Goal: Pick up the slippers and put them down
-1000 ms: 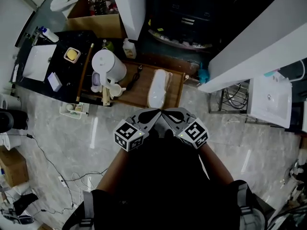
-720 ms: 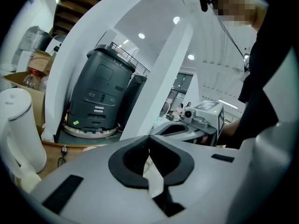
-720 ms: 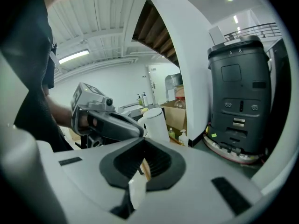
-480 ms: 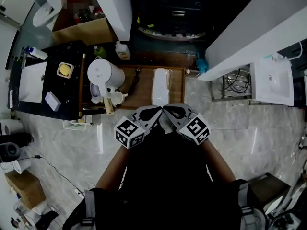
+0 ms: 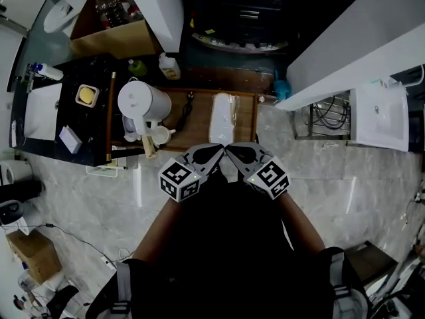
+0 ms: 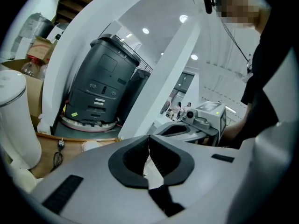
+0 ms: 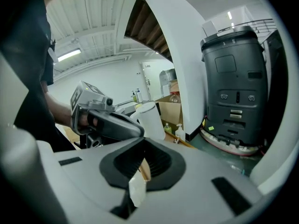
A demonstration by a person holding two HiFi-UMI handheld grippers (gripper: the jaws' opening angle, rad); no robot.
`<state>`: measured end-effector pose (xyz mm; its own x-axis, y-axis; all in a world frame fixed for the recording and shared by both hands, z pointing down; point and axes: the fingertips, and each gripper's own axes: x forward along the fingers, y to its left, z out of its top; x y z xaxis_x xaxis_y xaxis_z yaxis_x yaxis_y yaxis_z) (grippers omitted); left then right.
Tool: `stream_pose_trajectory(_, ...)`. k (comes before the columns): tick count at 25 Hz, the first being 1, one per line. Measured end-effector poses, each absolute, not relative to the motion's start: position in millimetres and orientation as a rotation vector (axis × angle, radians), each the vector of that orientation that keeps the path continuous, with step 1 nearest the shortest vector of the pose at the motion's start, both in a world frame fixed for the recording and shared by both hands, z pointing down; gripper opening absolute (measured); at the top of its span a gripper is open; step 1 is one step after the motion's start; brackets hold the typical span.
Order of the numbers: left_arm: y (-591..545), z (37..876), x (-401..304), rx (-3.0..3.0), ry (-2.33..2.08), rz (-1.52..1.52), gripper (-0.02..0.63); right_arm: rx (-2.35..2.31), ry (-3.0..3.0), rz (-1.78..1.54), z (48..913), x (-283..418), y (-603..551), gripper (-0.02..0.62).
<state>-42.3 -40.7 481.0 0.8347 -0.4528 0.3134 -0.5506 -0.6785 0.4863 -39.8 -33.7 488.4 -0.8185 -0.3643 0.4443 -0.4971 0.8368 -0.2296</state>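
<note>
Since left tongs (image 5: 215,153) & right tongs (image 5: 234,152) are both pinched shut w/ nothing held, tips side by side just short of the white slippers (image 5: 222,118) on the wooden bench (image 5: 247,121), main risk: going in w/o opening would shove the pair toward the far edge instead of gripping.

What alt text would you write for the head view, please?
Seen from above, the left claw and right claw, both shut, sit nearly tip to tip near white slippers lying on a wooden tray; a white kettle stands left.
</note>
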Motion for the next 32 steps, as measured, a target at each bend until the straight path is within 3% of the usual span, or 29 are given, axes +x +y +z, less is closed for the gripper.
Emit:
stream_pose_trajectory(11,-58.8,523.4,-40.9,2.313,-0.749,0.189,0.014,0.442,-2.631,0.55,523.1,-34.2,-48.4,0.021)
stream_pose_trajectory(20,-70.0,563.7,-44.5,2.293,-0.747,0.327,0.015,0.414,-2.553,0.618,564.4,-25.9,-61.9,0.078)
stream_pose_trajectory(32,-85.4,626.8,-62.0,2.178,-0.74,0.465,0.116,0.51,-2.336,0.888,660.9,3.7,-71.5,0.131)
